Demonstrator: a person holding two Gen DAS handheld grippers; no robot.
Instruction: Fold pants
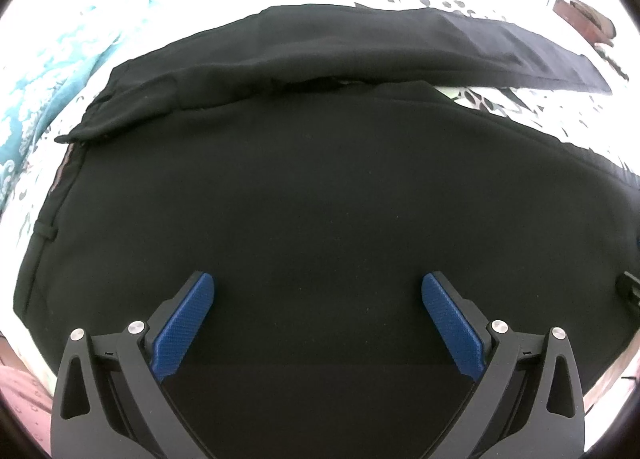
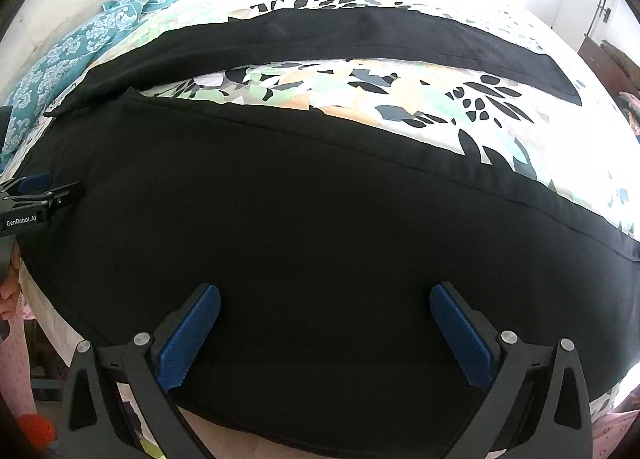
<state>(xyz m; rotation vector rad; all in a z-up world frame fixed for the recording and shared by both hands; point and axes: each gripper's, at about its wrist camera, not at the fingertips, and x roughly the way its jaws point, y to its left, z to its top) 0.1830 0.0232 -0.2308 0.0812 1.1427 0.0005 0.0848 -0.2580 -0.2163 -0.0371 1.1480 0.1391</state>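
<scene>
Black pants (image 2: 320, 219) lie spread on the leaf-print bedspread (image 2: 360, 99), legs parted, while the left gripper (image 1: 318, 291) and right gripper (image 2: 325, 299) hover with jaws apart, clamping nothing.

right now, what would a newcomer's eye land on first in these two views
The black pants fill most of both views, spread across a leaf-print bedspread with the two legs splayed apart. At the bottom of each view an open hand-held gripper with blue pads hovers over the cloth: the left hand-held gripper near the waist, the right hand-held gripper over the near leg. A teal patterned cloth lies at the bed's left edge.
</scene>
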